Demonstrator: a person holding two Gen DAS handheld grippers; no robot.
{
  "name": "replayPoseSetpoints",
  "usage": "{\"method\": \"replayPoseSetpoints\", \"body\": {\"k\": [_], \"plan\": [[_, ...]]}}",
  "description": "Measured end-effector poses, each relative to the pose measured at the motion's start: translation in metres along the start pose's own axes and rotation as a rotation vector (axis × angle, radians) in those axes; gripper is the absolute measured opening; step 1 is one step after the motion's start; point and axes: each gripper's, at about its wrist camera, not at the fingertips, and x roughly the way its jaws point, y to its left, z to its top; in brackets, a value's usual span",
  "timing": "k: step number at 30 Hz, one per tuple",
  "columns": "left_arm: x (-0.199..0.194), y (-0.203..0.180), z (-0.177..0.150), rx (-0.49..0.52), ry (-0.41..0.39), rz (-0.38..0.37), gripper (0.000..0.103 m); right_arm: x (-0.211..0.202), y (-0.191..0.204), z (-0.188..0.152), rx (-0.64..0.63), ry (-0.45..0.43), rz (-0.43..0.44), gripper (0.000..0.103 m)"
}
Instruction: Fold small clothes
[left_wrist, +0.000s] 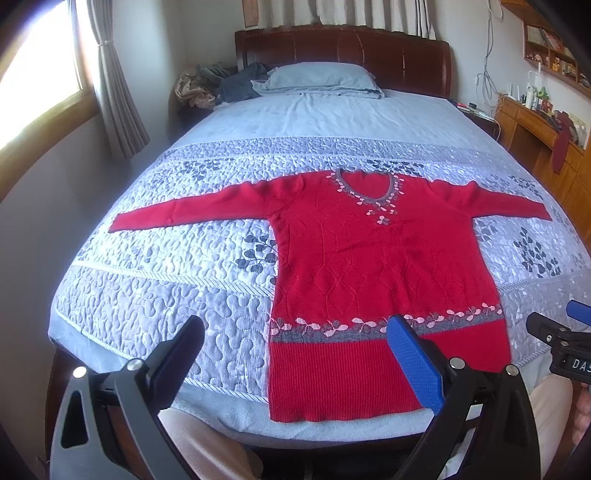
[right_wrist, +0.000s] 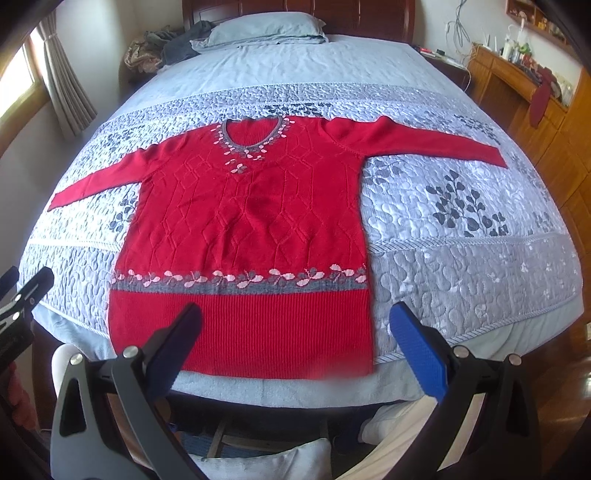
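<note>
Red sweater (right_wrist: 243, 229) flat; hem at bed (right_wrist: 480, 280) edge.

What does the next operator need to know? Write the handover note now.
Left gripper: open, empty, hovering over the hem at the foot of the bed.
Right gripper: open, empty, above the hem's right part.
Red sweater: flat on the quilt, face up, both sleeves spread out, neck toward the pillow.
Done: garment laid out.
Left: every fold; nothing is gripped yet.
</note>
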Motion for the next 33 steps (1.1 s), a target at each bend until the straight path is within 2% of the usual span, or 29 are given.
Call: {"method": "replayPoseSetpoints", "body": {"k": [33], "plan": [[0.0056,-0.0006,0.0085,0.009,-0.005,0.022,0.099,0.0074,-0.0027,0.0082,0.015,-0.026,0.046,0.1]]}}
